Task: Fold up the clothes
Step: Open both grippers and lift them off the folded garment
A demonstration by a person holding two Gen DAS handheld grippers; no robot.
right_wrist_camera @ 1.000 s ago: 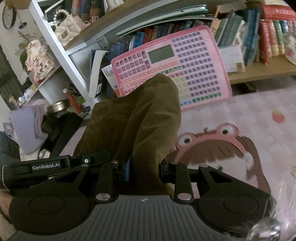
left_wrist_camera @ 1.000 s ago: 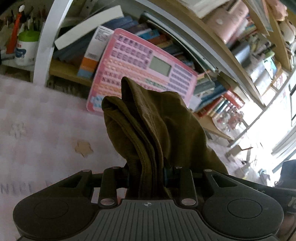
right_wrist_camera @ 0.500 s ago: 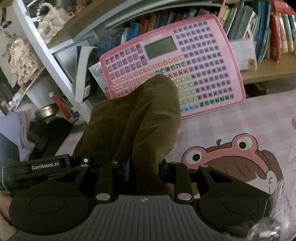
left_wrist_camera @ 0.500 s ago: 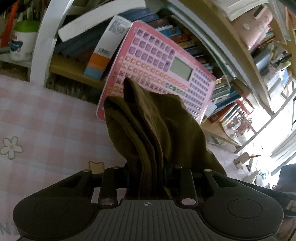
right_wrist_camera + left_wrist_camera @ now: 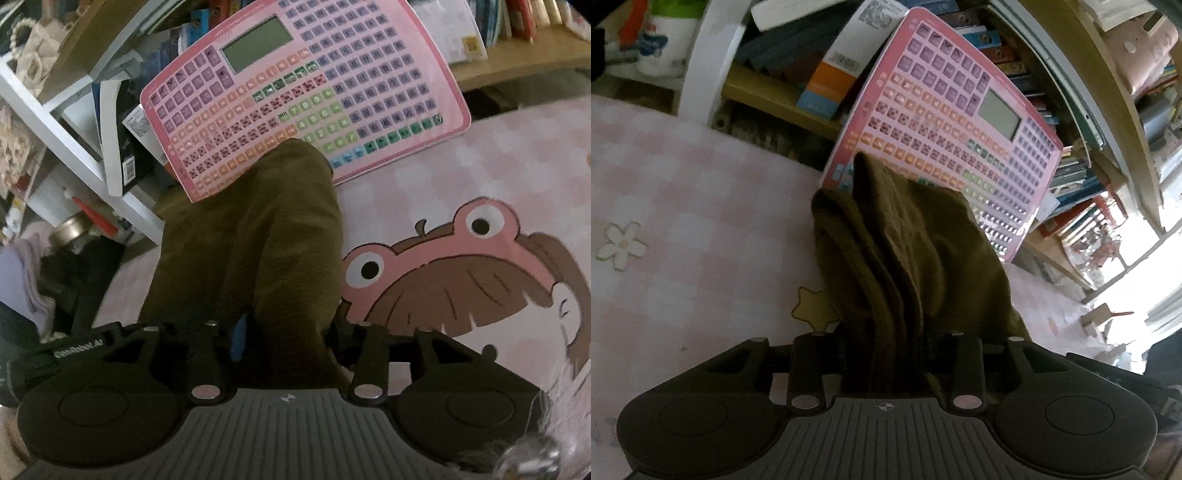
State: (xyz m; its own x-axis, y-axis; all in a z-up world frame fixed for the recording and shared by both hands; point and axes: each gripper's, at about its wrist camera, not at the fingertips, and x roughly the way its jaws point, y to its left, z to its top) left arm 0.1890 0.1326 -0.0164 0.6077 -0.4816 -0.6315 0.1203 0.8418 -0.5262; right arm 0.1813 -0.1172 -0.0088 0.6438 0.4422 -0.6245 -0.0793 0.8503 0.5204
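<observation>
An olive-brown garment (image 5: 908, 251) is bunched in thick folds between the fingers of my left gripper (image 5: 886, 354), which is shut on it. The same olive-brown garment (image 5: 258, 236) rises from my right gripper (image 5: 284, 343), also shut on the cloth. The fabric hides the fingertips in both wrist views. Both grippers hold it above a pink checked mat (image 5: 683, 192) with a cartoon frog-hat figure (image 5: 461, 273). How far the cloth hangs below is hidden.
A pink key-grid toy board (image 5: 306, 96) leans against the bookshelf (image 5: 768, 88) just beyond the mat, seen as the pink board (image 5: 953, 129) on the left too. Books, a white shelf post (image 5: 70, 147) and clutter (image 5: 70, 229) sit at the left. A bright window area (image 5: 1137, 273) lies right.
Both grippers have moved forward and lower toward the pink board with the garment still clamped; the board and the mat's cartoon figure now loom larger.
</observation>
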